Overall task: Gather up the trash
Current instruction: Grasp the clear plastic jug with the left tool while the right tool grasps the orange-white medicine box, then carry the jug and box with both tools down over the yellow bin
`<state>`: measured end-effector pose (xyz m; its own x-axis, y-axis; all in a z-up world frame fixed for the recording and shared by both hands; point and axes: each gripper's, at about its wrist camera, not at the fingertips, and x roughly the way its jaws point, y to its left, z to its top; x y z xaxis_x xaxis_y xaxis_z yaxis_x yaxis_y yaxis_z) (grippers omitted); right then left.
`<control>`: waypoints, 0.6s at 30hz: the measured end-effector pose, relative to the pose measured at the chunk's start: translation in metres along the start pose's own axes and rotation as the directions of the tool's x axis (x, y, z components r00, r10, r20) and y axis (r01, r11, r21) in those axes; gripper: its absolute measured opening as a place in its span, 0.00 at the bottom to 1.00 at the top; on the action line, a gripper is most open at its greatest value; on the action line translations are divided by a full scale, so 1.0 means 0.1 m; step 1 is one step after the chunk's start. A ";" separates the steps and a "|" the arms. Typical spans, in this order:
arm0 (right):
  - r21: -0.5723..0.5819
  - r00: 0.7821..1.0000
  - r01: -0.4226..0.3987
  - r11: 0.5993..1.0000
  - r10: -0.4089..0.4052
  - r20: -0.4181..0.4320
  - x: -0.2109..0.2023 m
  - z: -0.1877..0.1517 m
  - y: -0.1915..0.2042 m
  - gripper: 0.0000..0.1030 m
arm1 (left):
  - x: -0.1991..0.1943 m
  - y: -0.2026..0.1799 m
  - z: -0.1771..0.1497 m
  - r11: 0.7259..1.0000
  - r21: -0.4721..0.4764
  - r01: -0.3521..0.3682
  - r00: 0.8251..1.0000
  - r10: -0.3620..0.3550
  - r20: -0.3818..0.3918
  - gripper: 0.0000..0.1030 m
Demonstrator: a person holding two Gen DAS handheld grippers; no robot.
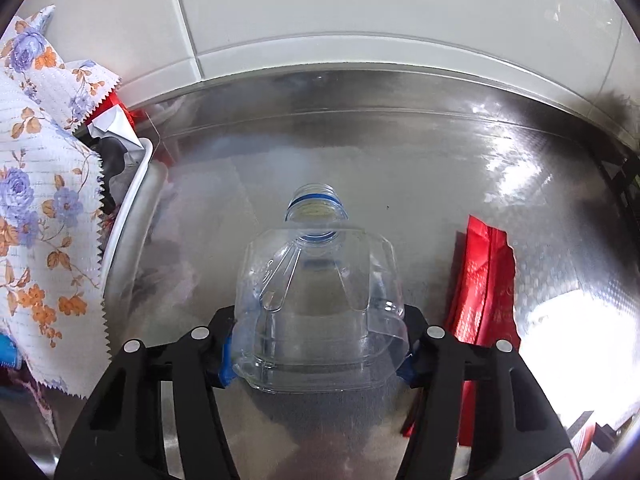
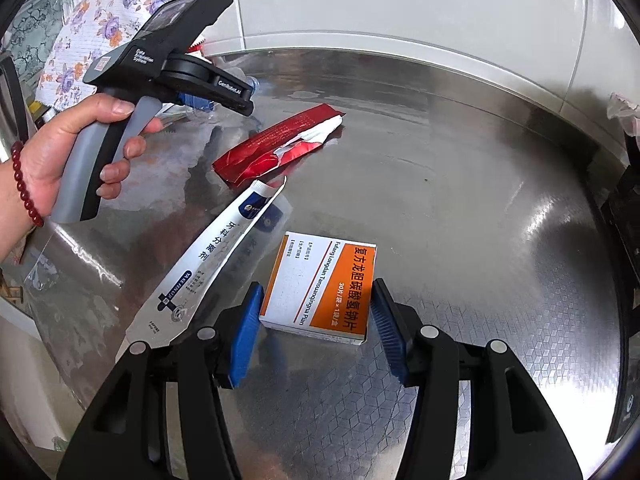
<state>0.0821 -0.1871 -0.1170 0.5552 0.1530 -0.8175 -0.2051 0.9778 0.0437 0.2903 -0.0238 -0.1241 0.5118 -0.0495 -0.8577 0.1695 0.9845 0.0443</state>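
A clear plastic bottle (image 1: 316, 300) with no cap and a blue neck ring lies on the steel counter (image 1: 400, 160), its mouth pointing away. My left gripper (image 1: 316, 360) is shut on its body, a blue pad pressed on each side. In the right wrist view, an orange-and-white medicine box (image 2: 320, 288) sits between the blue pads of my right gripper (image 2: 316, 332), which touch both of its sides. A torn red foil wrapper (image 2: 276, 148) and a flattened white carton (image 2: 208, 260) lie beyond it. A hand (image 2: 60, 152) holds the left gripper's handle at upper left.
The red wrapper (image 1: 480, 280) lies just right of the bottle. A floral cloth (image 1: 40, 200) hangs at the left over a white-rimmed container (image 1: 136, 184) with scraps in it. A tiled wall (image 1: 360, 12) bounds the counter's far edge. A dark object (image 2: 624, 208) stands at the right.
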 end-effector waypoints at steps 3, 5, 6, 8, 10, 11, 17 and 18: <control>0.010 1.000 0.006 1.000 -0.006 0.003 -0.08 -0.04 0.02 0.54 | -0.18 0.01 -0.19 1.000 0.023 0.000 1.000 0.000 0.007 0.56; 0.027 1.000 0.001 1.000 -0.001 0.005 -0.14 -0.07 0.03 0.54 | -0.31 0.00 -0.34 0.999 0.038 0.002 1.000 -0.003 0.014 0.56; 0.034 1.000 0.001 0.999 -0.001 0.005 -0.18 -0.10 0.04 0.54 | -0.38 0.01 -0.43 0.999 0.043 0.008 1.000 -0.009 0.016 0.56; 0.044 1.000 0.002 0.999 -0.002 0.005 -0.24 -0.14 0.06 0.54 | -0.51 0.01 -0.58 0.999 0.048 0.014 1.000 -0.014 0.019 0.56; 0.057 1.000 0.000 0.998 -0.001 0.008 -0.32 -0.20 0.08 0.54 | -0.63 0.01 -0.73 0.998 0.055 0.024 0.999 -0.025 0.022 0.56; 0.064 1.000 0.003 0.998 -0.004 0.009 -0.36 -0.23 0.09 0.54 | -0.68 0.00 -0.80 0.998 0.061 0.023 0.999 -0.024 0.021 0.56; 0.084 1.000 0.008 0.996 -0.009 0.012 -0.60 -0.41 0.21 0.54 | -1.02 -0.04 -1.30 0.994 0.100 0.035 0.999 -0.037 0.013 0.56; 0.084 1.000 0.011 0.996 -0.013 0.013 -0.63 -0.43 0.22 0.54 | -1.07 -0.04 -1.37 0.994 0.106 0.035 0.999 -0.037 0.011 0.56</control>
<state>0.0081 -0.1809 -0.0896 0.5680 0.1426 -0.8106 -0.1305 0.9880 0.0824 0.1194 0.0010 -0.1029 0.5146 -0.0876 -0.8529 0.2760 0.9587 0.0681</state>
